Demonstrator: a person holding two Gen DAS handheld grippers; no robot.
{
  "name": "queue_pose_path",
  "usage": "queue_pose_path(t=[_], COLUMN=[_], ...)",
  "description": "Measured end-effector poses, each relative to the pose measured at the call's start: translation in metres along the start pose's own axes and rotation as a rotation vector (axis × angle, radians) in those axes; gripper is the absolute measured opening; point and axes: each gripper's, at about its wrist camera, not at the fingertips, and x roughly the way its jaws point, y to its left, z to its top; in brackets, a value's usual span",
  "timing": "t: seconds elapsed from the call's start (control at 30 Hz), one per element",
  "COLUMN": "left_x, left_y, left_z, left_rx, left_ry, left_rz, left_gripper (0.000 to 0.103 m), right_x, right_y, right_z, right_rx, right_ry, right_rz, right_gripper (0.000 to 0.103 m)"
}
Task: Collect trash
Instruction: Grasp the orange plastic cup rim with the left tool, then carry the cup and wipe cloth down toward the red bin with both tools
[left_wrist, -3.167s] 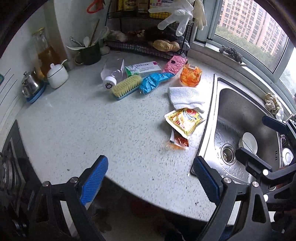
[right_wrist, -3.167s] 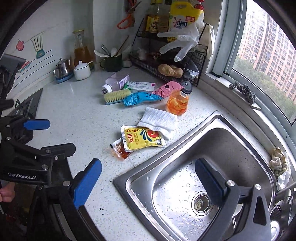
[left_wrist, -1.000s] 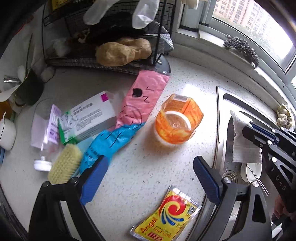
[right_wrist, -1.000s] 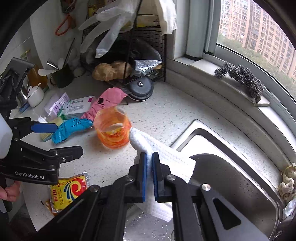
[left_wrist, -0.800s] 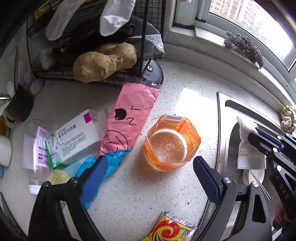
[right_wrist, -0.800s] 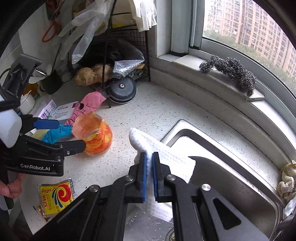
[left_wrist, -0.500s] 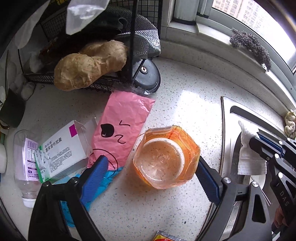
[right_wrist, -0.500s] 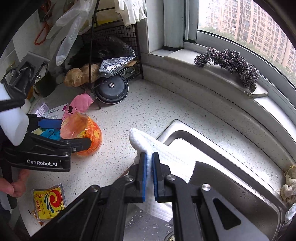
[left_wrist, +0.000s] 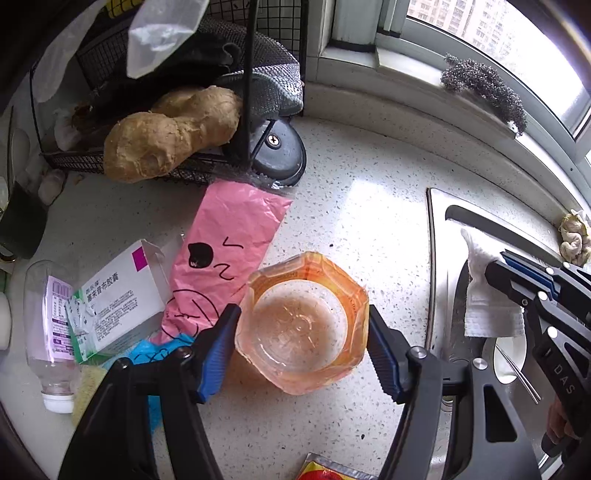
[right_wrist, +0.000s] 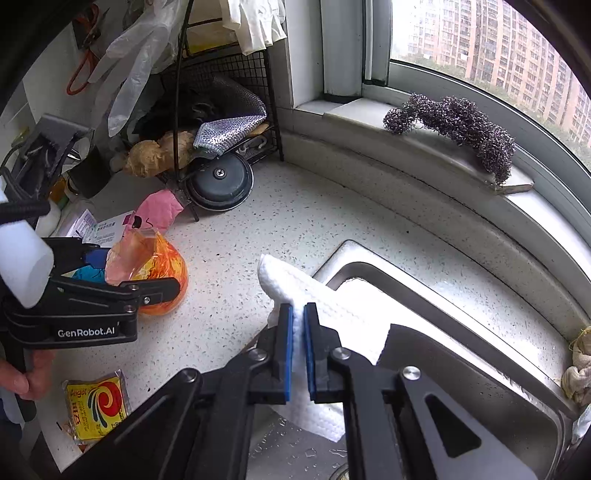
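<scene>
Two pieces of trash are in play at once, one per hand. An orange plastic cup (left_wrist: 303, 325) stands upright on the speckled tabletop (left_wrist: 369, 221), near the sink's edge, and the left gripper (left_wrist: 301, 347) sits with its jaws spread wide, one blue pad (left_wrist: 218, 350) on each side of the cup. The pads look very close to the crinkled wall, but whether they touch it I cannot tell; nothing is gripped yet. Straddling it this way suits a squeeze across its width, and judging by how thin and crumpled it looks, a gentle closure should do.

The right gripper (right_wrist: 298, 350) has its jaws nearly shut on a fold of a white paper towel (right_wrist: 291, 284), which hangs over the sink (right_wrist: 461, 314). Held off to that side, it leaves the cup free for the other hand.

Around the cup lie more pieces likely to be collected: a pink wrapper (left_wrist: 229, 240) just behind it, a blue wrapper (left_wrist: 155, 354) partly under the left finger, a medicine box (left_wrist: 118, 299), a toppled clear bottle (left_wrist: 51, 332) and a yellow sauce packet (right_wrist: 98, 406) nearer the tabletop's front edge. A wire rack (left_wrist: 184, 92) holding ginger (left_wrist: 170, 133) stands behind.
</scene>
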Motion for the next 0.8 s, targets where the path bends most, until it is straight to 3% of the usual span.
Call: queue_pose_path(t=[0.23, 0.47, 0.8], left_x=[-0.04, -0.079, -0.154], left_y=[0.017, 0.065, 0.109], left_z=[-0.038, -0.094, -0.222], left_rx=[-0.044, -0.149, -0.321], left_ry=[-0.034, -0.072, -0.107], left_rz=[0.012, 0.053, 0.136], left_gripper=[0.064, 0.064, 0.064], right_x=[-0.023, -0.049, -0.08], right_y=[0.032, 0.091, 0.191], right_z=[-0.007, -0.018, -0.055], right_rx=[-0.054, -0.145, -0.297], right_ry=[-0.009, -0.032, -0.047], right_rz=[0.028, 0.098, 0.222], right_gripper=[0.005, 0.005, 0.005])
